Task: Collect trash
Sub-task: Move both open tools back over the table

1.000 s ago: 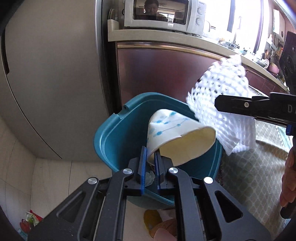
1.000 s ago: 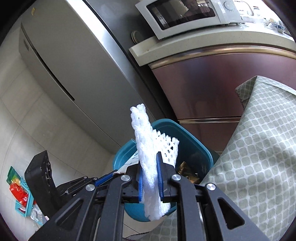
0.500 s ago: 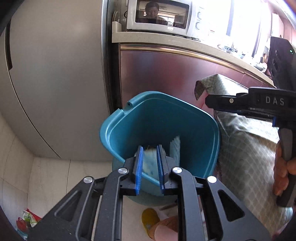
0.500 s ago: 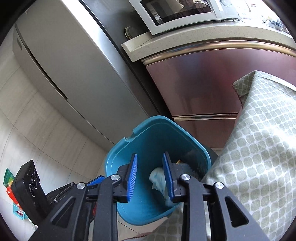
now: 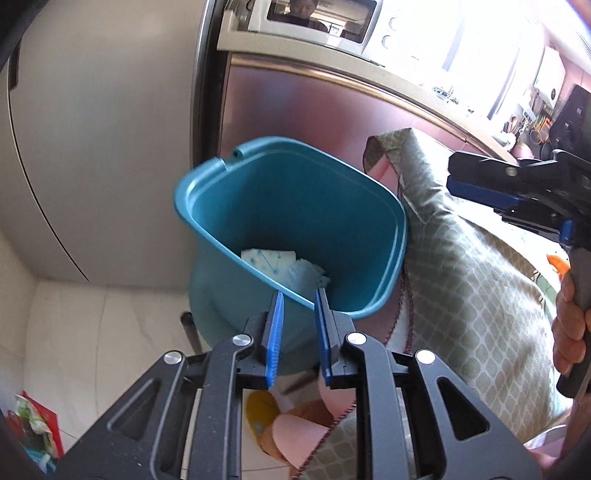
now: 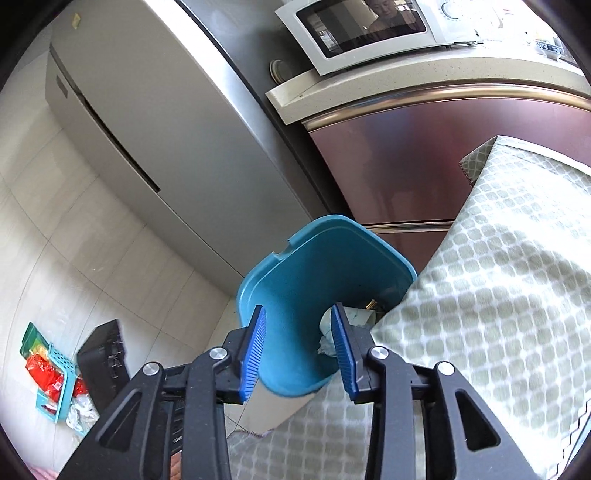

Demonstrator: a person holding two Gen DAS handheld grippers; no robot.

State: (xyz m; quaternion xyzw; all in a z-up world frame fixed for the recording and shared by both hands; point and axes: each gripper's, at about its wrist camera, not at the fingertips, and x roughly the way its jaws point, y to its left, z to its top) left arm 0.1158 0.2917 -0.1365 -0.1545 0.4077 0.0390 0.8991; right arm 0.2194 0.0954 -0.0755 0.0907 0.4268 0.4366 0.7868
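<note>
A teal bin (image 5: 229, 177) stands on the floor against the table's edge. Inside it lie a white paper cup with blue dots (image 5: 266, 260) and a white foam net (image 5: 306, 275). My left gripper (image 5: 299, 295) hovers over the bin's near rim, jaws slightly apart and empty. In the right wrist view the bin (image 6: 258, 269) sits just beyond my right gripper (image 6: 299, 308), whose jaws are opening with nothing between them. Pale trash (image 6: 354, 317) shows inside. The right gripper (image 5: 480, 184) also appears at the right of the left wrist view, held by a hand (image 5: 569, 325).
A green patterned tablecloth (image 6: 498, 295) hangs beside the bin on the right. A grey fridge (image 6: 147, 129), a maroon cabinet (image 6: 424, 155) and a microwave (image 6: 369, 33) stand behind. A basket of packets (image 6: 51, 373) and a black case (image 6: 103, 354) lie on the floor.
The left gripper let go of the paper cup and the right one of the foam net; both now lie in the bin. Both jaws opened, and the right gripper drew back to the right.
</note>
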